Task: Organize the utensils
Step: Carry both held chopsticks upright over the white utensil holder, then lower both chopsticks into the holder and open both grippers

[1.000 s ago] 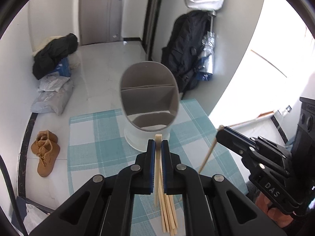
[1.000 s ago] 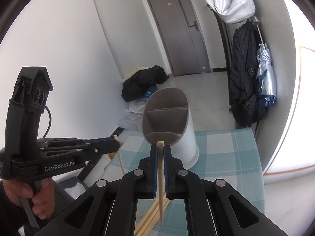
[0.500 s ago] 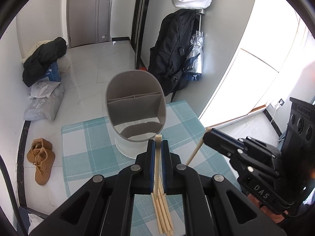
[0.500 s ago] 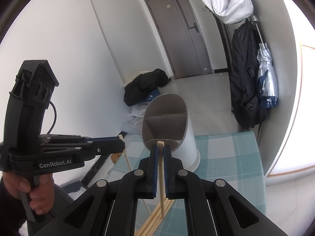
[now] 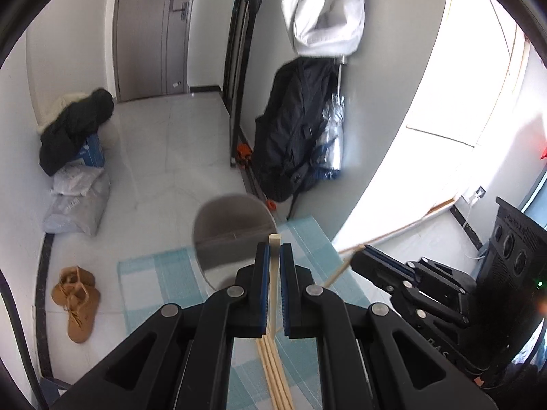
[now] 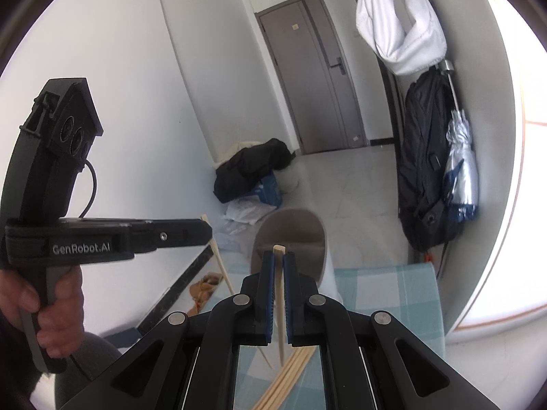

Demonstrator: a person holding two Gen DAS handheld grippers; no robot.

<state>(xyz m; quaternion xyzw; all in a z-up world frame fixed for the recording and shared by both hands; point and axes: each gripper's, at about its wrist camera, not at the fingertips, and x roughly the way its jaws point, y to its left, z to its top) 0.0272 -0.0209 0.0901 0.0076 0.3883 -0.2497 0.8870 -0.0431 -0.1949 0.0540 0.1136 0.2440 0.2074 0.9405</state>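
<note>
Each gripper's fingers (image 5: 261, 290) pinch one chopstick (image 5: 274, 249) above the holder (image 5: 232, 225)

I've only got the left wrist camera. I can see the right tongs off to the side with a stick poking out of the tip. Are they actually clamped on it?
Observer: Yes. The right wrist view shows the right tongs shut on a single right chopstick, with its top end just above the blue pads.
Operator: How does my own stick look from over there?
Observer: Side on, the left chopstick slants down from the left tongs, with only a short stub showing above them.
Operator: Is the holder lined up for the right side?
Observer: The grey holder stands straight beyond the right tongs, with its divider just behind the chopstick's top.
</note>
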